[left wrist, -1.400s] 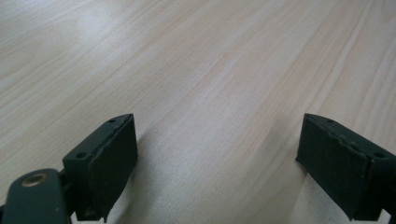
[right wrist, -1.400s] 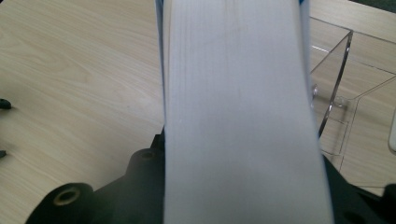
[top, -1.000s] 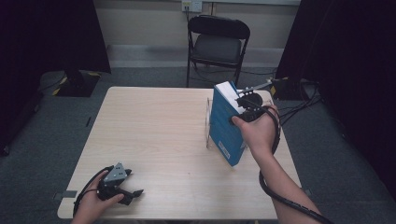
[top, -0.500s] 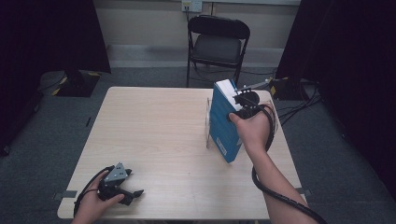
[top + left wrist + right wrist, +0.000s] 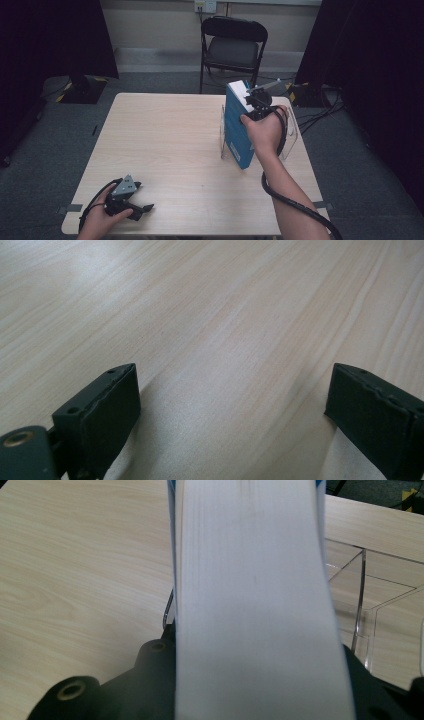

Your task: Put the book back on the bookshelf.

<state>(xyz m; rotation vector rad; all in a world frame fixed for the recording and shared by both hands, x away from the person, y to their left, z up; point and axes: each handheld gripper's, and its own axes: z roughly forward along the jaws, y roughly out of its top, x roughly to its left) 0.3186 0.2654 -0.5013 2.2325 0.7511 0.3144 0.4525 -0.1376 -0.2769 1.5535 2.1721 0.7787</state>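
right gripper point(image 5: 256, 102) clamped on a thick blue book point(image 5: 236, 125), jaws on either side of it near its upper far corner. the book stands upright on edge, tilted a little, at the right half of the table point(image 5: 165, 140). its lower end sits at the left wall of a clear acrylic stand point(image 5: 292, 135), which rests near the table's right edge; whether the book rests inside it or just against it, cannot tell. in the right gripper view the white page block point(image 5: 255, 605) runs straight up between the jaws, blue cover edges on both sides, the clear stand's walls point(image 5: 362, 595) just to the right of it. right hand point(image 5: 262, 132) wraps the gripper body, cable point(image 5: 295, 205) trailing down along the forearm.

left gripper point(image 5: 145, 206) rests low at the near left corner of the table, well apart from the book, held by the left hand point(image 5: 102, 220). grey three-cornered plate point(image 5: 125, 187) faces up. in the left gripper view its jaws stand wide apart with bare wood grain between them, grasping nothing.

beyond the far edge of the table, a black folding chair point(image 5: 232, 47) on the grey floor.
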